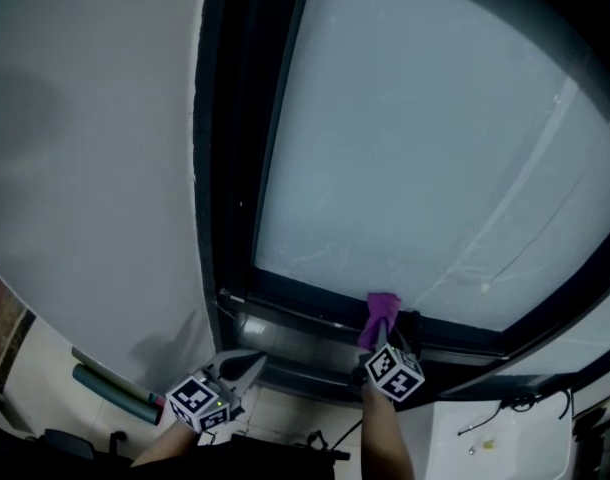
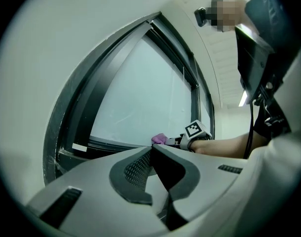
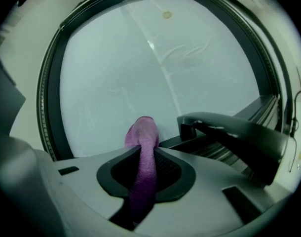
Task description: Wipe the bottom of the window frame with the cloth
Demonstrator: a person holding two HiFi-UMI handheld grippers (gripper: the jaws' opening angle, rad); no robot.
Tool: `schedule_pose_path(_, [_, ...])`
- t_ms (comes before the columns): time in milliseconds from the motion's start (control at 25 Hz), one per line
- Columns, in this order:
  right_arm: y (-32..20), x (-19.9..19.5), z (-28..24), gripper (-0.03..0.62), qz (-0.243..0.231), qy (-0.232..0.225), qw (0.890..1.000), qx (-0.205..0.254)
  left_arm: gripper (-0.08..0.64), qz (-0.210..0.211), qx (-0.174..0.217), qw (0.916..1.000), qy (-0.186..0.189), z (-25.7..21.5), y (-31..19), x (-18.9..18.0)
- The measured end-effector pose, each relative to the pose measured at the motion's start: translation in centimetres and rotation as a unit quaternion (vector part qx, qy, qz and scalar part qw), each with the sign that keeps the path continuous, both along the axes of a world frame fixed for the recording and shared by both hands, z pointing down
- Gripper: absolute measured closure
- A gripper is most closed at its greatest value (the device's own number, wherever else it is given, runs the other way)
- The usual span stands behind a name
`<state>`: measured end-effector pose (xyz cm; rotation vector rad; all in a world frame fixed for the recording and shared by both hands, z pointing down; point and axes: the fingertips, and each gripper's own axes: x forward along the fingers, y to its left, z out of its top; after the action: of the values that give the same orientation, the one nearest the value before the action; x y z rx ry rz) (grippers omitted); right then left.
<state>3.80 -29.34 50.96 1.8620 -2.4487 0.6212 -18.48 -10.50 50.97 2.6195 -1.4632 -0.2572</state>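
A purple cloth [image 1: 379, 315] is pinched in my right gripper [image 1: 381, 340], whose jaws are shut on it; its bunched end [image 3: 142, 132] pokes out against the pane just above the dark bottom frame rail [image 1: 305, 303]. From the left gripper view the cloth [image 2: 159, 138] and the right gripper [image 2: 176, 141] show low along the same rail [image 2: 111, 144]. My left gripper [image 1: 253, 364] hangs lower left, below the frame's bottom left corner, jaws shut with nothing between them.
A black window handle [image 3: 229, 132] juts out to the right of the cloth. Frosted glass [image 1: 435, 138] fills the frame; a white wall [image 1: 95, 168] lies to the left. A green roll [image 1: 110, 390] and cables [image 1: 515, 408] lie on the floor below.
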Motion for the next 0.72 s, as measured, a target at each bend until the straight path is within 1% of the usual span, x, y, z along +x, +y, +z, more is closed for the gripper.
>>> schedule_pose_path(120, [0.0,0.2,-0.2,0.517,-0.003,-0.061,0.998,-0.015,0.558,-0.001,0.004,1.0000,-0.001,-0.2,-0.3,0.2])
schedule_pose_path(200, [0.0,0.2,-0.2,0.517,-0.010,-0.080,0.997,-0.019,0.558,-0.002,0.006,1.0000,-0.005,-0.7,-0.7,0.8])
schedule_pose_path(320, [0.4,0.6,-0.2,0.517,-0.017,-0.076,0.997,-0.014,0.558,-0.001,0.009,0.9999,-0.007,-1.6,-1.5,2.4])
schedule_pose_path(520, [1.0,2.4,0.2,0.517,-0.014,-0.100,0.995,-0.010,0.558,0.015,0.011,0.9996,-0.022,-1.1,-2.8,5.3])
schedule_pose_path(720, [1.1,2.5,0.5,0.517,-0.039,-0.072,0.997,0.004,0.558,0.032,0.005,0.9991,-0.029,-1.0,-3.6,7.7])
